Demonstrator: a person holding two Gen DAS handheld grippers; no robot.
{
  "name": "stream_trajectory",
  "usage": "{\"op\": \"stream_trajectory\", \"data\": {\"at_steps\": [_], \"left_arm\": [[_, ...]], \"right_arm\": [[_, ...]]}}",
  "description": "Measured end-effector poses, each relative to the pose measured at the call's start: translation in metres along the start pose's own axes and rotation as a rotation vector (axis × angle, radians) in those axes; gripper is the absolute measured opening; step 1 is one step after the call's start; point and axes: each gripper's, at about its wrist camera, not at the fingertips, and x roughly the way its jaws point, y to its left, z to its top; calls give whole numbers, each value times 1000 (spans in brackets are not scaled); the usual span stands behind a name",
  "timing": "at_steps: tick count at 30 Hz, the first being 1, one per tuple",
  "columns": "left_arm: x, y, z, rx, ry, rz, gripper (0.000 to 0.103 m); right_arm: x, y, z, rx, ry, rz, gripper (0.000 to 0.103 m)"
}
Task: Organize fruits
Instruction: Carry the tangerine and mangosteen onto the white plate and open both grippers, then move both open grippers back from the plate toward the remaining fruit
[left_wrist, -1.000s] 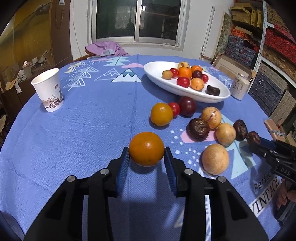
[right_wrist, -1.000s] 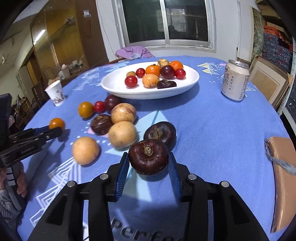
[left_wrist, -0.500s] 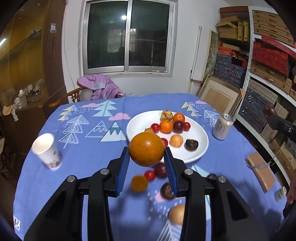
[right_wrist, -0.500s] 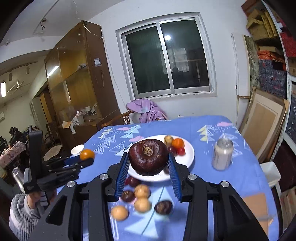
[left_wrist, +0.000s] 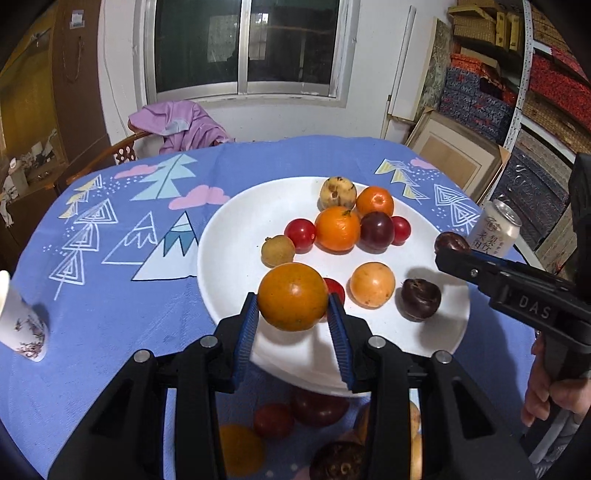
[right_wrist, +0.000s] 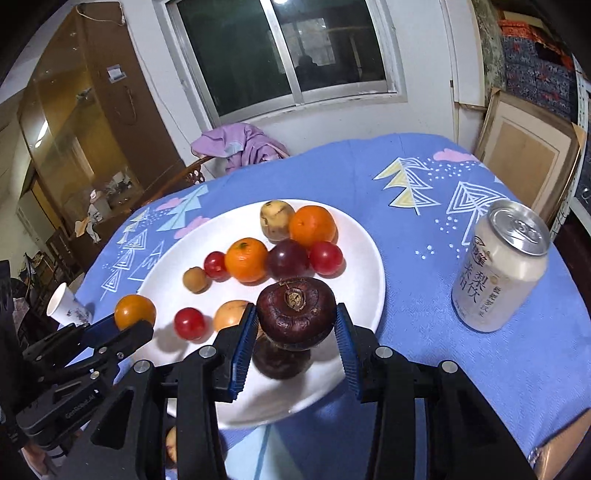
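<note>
Left gripper (left_wrist: 291, 297): pinches a round orange fruit (left_wrist: 290, 284) across its widest girth between the blue ribbed pads, above the near part of the white plate (left_wrist: 236, 236). Right gripper (right_wrist: 296, 308): clamps a dark brown, flattened fruit (right_wrist: 295, 321) the same way, side to side, stem scar facing up, over the near rim of that plate and right above a similar dark fruit (right_wrist: 280, 360) lying there. Looks light in both cases, well within a two-finger pinch. Judging by the smooth, taut skin, likely firm but slippery on the orange one, and prone to rolling once let go; best taken at the equator as now, not nearer a pole where it could squirt out. Appears stiffer and rougher on the dark one, so probably grips well; flat underside should sit without rolling. Calls for only modest squeeze on either, since bruising seems possible. Suggests setting down low on a bare patch of plate, away from the cluster of red and orange fruit (left_wrist: 338, 229) at the middle. Leaves several loose fruits (left_wrist: 317, 406) on the blue tablecloth (left_wrist: 122, 295) near the plate.
</note>
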Motion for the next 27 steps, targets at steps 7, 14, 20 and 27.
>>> {"op": "stream_trajectory", "data": {"at_steps": [7,14,20,27], "left_arm": [[25,4,-2,12,19,-4,40],[15,2,-2,19,-20,-12,77],[-32,26,10,-114,-95,-41,92],[-93,57,-26,-169,-151,19,98]], "right_arm": [[24,1,-2,-6,36,-15,43],[21,1,0,12,30,-12,45],[-41,6,9,45,-78,55,55],[-130,20,-35,-9,-218,91,85]]}}
